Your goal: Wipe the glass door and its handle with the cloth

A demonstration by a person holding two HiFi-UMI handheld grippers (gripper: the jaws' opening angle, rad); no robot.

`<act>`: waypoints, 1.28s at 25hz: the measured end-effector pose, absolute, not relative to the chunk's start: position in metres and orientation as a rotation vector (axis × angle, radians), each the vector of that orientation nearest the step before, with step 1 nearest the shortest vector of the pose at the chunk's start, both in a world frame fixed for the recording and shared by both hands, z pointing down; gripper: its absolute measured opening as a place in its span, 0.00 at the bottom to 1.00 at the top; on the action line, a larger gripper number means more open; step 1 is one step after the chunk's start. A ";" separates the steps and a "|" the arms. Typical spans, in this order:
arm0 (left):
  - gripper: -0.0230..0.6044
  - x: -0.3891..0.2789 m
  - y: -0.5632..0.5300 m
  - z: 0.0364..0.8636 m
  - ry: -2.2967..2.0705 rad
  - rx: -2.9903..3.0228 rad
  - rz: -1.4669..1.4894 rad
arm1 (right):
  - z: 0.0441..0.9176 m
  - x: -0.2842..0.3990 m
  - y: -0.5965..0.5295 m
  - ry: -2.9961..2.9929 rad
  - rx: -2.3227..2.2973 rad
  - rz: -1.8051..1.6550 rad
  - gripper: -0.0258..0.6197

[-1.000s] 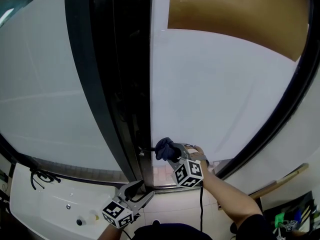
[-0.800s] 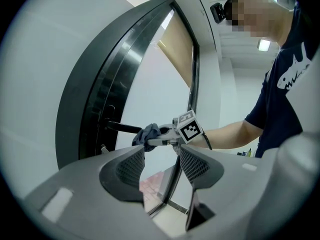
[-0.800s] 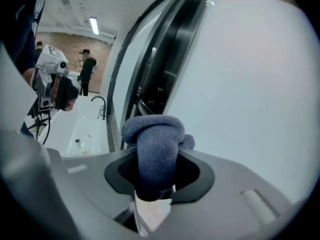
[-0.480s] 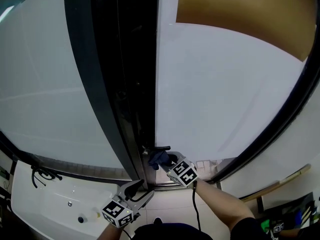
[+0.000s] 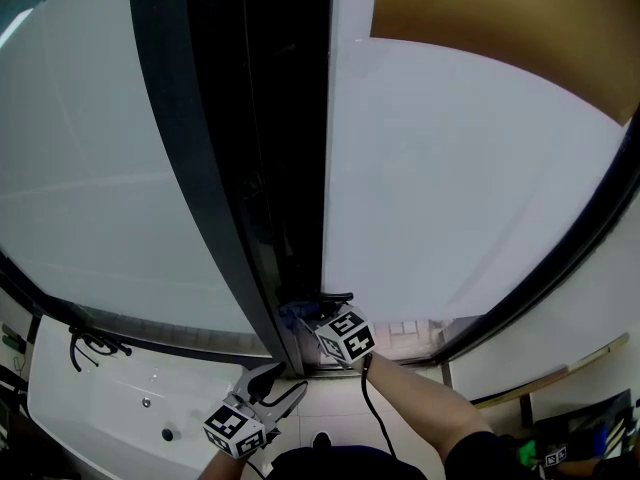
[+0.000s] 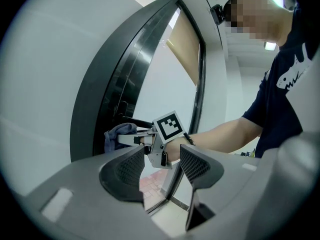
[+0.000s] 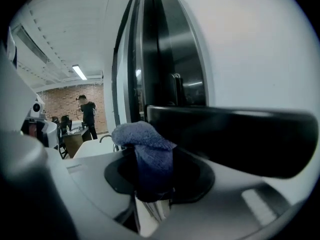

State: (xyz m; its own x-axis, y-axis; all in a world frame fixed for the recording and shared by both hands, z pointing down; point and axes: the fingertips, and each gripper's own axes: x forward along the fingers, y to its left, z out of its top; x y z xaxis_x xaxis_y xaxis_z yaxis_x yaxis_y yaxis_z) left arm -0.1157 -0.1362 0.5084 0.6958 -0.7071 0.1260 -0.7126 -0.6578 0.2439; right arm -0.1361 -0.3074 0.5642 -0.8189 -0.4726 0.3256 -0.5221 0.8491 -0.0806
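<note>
Two tongs show. Left tongs (image 5: 278, 378) hang low, near the person, with the jaws apart and nothing held. Right tongs (image 5: 303, 318) are squeezed shut on one blue cloth (image 7: 144, 151).

One glass door (image 5: 450, 188) stands ahead, white and cloudy, with a dark frame (image 5: 200, 168) to the left of it. One black handle (image 7: 240, 139) sticks out at that edge. The cloth sits just under the handle, close to the dark frame. I cannot tell if it touches the handle.

A second ago the cloth was at the right end of the handle, on the white glass. Now it is lower and more to the left. Left tongs are in the same low spot as before.

One white basin (image 5: 100, 408) sits at the near left, with a black cord (image 5: 88, 346) at its far edge. One person (image 7: 89, 115) stands far off in the room.
</note>
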 end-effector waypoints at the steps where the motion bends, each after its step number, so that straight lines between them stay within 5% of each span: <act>1: 0.39 -0.116 -0.137 0.509 -1.129 2.632 0.030 | 0.564 -0.136 -0.308 -2.739 0.757 0.240 0.25; 22: 0.39 -0.088 -0.146 0.507 -1.022 2.689 0.005 | 0.538 -0.014 -0.311 -2.759 1.046 0.288 0.25; 32: 0.39 -0.101 -0.140 0.514 -1.063 2.656 0.013 | 0.610 -0.057 -0.302 -2.723 0.891 0.780 0.25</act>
State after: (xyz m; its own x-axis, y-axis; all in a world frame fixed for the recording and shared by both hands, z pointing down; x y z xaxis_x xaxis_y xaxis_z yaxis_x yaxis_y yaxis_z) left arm -0.1011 -0.1404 0.5139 0.7295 -0.6749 0.1112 -0.6774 -0.6904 0.2538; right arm -0.0566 -0.3020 0.6100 -0.8065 -0.5013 0.3134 -0.5912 0.6842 -0.4271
